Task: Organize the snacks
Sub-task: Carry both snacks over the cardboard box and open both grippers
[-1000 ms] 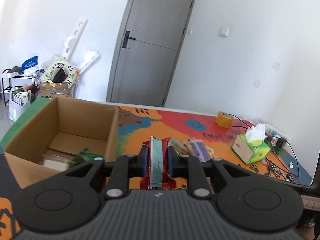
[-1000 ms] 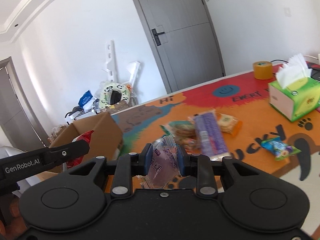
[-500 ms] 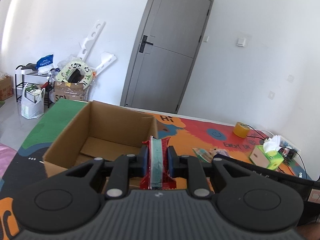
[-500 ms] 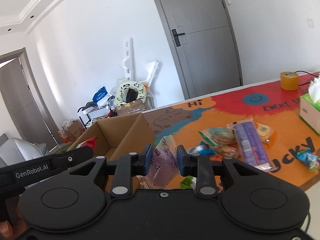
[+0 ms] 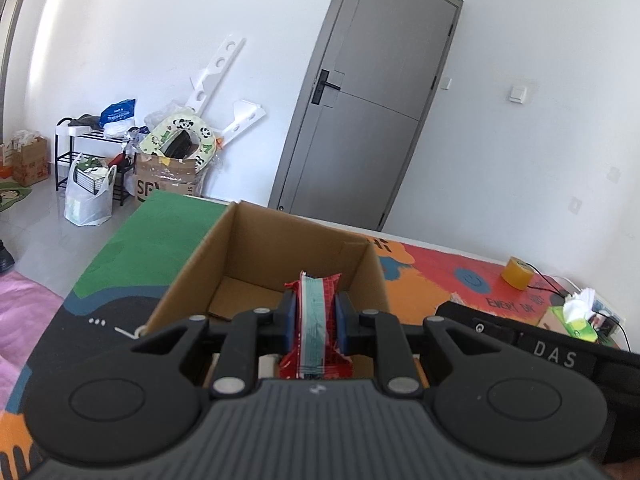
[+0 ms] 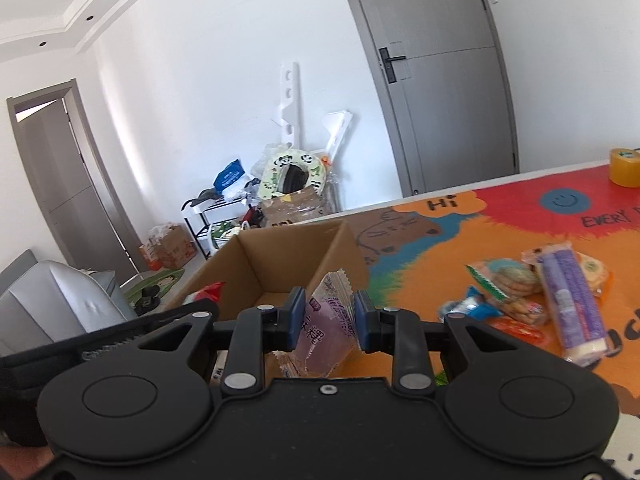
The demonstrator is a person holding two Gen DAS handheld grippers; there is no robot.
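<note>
My left gripper is shut on a red snack packet with a pale teal stripe and holds it over the open cardboard box. My right gripper is shut on a clear purple snack packet just above the same box, near its right wall. The left gripper's body and its red packet show at the left of the right wrist view. Several loose snacks lie on the colourful mat, among them a long purple packet and a biscuit pack.
A yellow tape roll stands at the mat's far edge and a green tissue box with cables at the right. The right gripper's body is close beside my left one. Beyond the table are a grey door, a shelf and bags.
Both grippers have moved left, away from the loose snacks, and now hold their packets over the box. Both have stayed shut.
</note>
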